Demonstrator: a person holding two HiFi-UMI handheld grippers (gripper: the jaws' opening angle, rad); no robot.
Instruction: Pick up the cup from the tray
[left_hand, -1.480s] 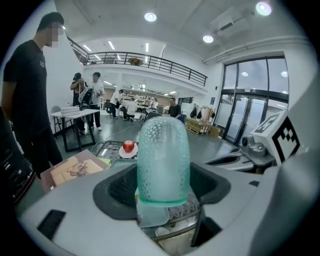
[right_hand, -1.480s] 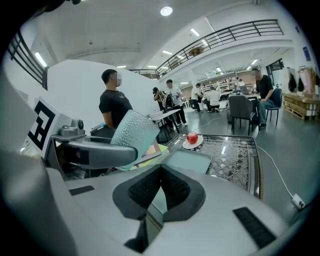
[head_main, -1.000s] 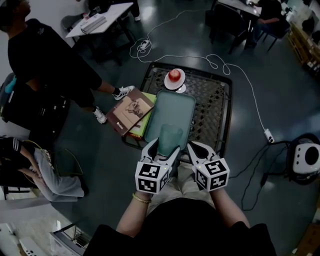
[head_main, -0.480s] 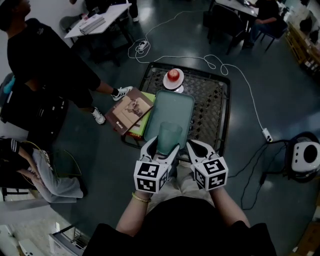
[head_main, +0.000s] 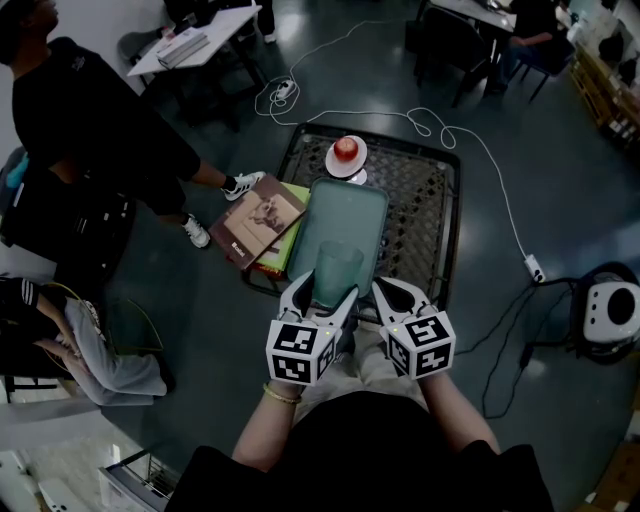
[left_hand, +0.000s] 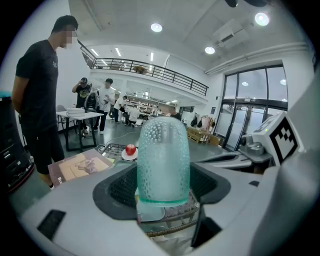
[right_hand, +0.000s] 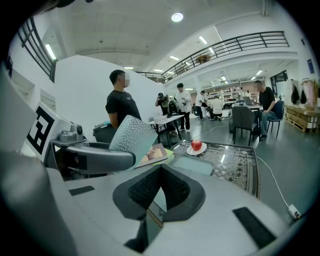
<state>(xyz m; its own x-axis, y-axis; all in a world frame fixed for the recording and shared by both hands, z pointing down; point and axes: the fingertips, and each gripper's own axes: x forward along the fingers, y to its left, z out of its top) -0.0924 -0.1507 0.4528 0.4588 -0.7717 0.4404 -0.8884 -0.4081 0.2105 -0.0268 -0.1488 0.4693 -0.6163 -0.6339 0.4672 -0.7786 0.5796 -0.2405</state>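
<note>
A translucent green dimpled cup (head_main: 338, 270) is upright between the fingers of my left gripper (head_main: 325, 293), above the near end of the pale green tray (head_main: 345, 212). In the left gripper view the cup (left_hand: 163, 160) fills the gap between the jaws of the left gripper (left_hand: 163, 186), which is shut on it, with the tray's edge below. My right gripper (head_main: 386, 291) sits just right of the cup, shut on nothing. In the right gripper view the right gripper (right_hand: 160, 170) has its pads meeting, and the cup (right_hand: 132, 134) and left gripper are at the left.
The tray lies on a low black mesh table (head_main: 432, 200). A red apple on a white plate (head_main: 347, 151) stands at the far end. Books (head_main: 262, 222) overhang the table's left side. A person (head_main: 90, 130) stands at the left; a cable (head_main: 500, 190) runs along the floor on the right.
The left gripper has risen a little with the cup, which now looks larger and higher over the tray's near end. The right gripper has barely moved.
</note>
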